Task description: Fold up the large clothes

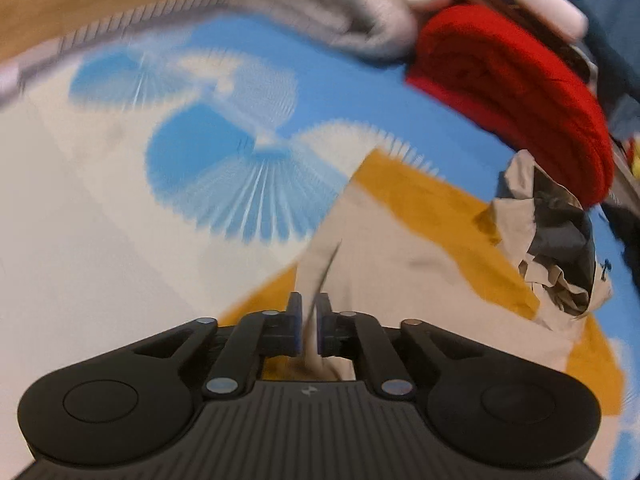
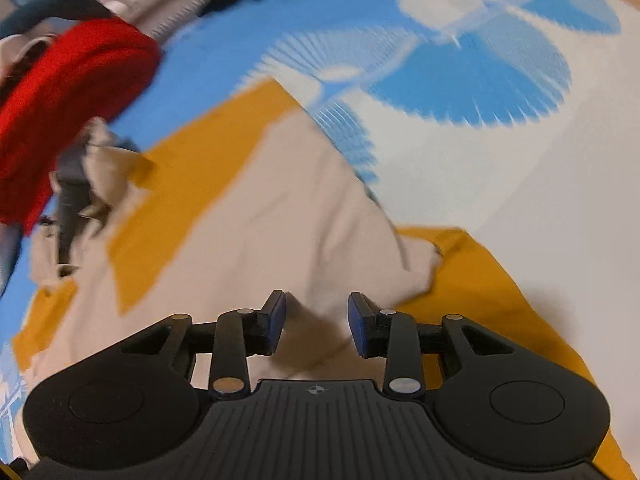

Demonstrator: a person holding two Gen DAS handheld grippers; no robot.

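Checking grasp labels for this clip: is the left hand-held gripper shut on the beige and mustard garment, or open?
Shut on it. The left hand-held gripper has its jaws nearly together, with a fold of the beige and mustard garment pinched between them.

The blue and white sheet (image 2: pixel 500 184) lies bare and flat on the right side of the right wrist view, so a gripper can pass there freely. A folded red garment (image 1: pixel 516 92) stands thick at the far edge, with a grey garment (image 1: pixel 340 4) beside it. A crumpled hood (image 1: pixel 560 240) rises just before the red one and blocks that side.
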